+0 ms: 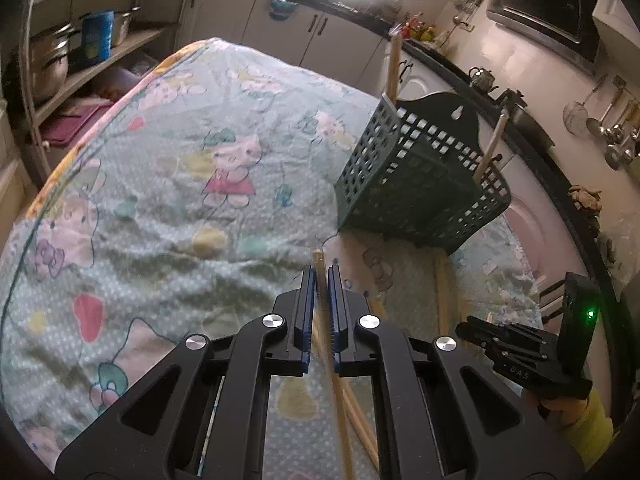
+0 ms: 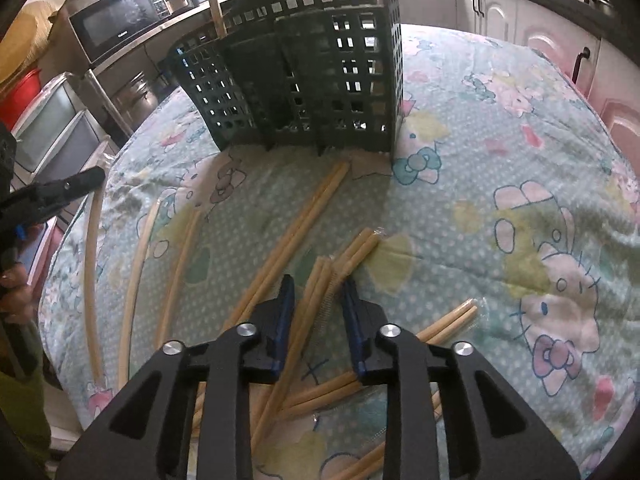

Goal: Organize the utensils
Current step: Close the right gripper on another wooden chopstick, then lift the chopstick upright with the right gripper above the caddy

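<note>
Basket and chopsticks on the cloth

Chopsticks point(image 2: 304, 216) lie on the cloth point(image 2: 500, 152) before the basket point(image 2: 304, 76); two stand inside it.

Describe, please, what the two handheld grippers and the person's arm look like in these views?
Both the left gripper and the right gripper are matte black angular linkages with round silver pivot bolts and blue ribbed finger pads. The right unit carries a green indicator light; a yellow sleeve covers the wrist.
</note>
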`<move>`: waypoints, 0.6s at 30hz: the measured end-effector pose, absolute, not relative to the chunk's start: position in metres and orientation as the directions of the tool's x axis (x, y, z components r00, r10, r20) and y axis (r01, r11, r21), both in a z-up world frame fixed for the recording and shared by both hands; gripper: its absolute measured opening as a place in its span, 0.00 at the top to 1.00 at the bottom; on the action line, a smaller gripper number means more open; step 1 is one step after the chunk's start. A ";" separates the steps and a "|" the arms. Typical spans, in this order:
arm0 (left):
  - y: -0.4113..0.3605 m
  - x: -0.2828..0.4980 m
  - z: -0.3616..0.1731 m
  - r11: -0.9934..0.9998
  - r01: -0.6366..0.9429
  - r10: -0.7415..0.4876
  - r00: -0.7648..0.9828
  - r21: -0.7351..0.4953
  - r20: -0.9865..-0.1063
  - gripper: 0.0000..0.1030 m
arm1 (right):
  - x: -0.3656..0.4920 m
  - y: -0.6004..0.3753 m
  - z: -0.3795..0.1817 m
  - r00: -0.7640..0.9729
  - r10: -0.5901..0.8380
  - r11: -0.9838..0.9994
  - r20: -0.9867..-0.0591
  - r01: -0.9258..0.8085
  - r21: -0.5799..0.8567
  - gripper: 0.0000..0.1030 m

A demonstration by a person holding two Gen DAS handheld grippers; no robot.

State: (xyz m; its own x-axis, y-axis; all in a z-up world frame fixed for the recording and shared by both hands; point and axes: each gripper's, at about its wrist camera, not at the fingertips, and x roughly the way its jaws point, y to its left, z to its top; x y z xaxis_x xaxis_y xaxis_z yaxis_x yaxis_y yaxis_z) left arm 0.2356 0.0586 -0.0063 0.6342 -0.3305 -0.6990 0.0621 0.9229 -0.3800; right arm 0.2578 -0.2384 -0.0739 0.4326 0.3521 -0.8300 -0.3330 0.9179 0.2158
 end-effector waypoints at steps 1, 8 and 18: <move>0.058 0.236 -0.003 0.923 0.066 -0.331 0.638 -0.379 -0.695 0.98 | 0.258 -0.239 -0.072 0.433 0.357 0.917 -0.828 -0.332 0.221 0.82; 0.048 0.237 0.015 0.923 0.107 -0.344 0.658 -0.370 -0.670 0.99 | 0.253 -0.248 -0.054 0.455 0.383 0.909 -0.804 -0.340 0.240 0.90; 0.033 0.240 0.043 0.920 0.157 -0.364 0.681 -0.359 -0.635 0.99 | 0.239 -0.259 -0.012 0.521 0.447 0.887 -0.727 -0.362 0.286 0.93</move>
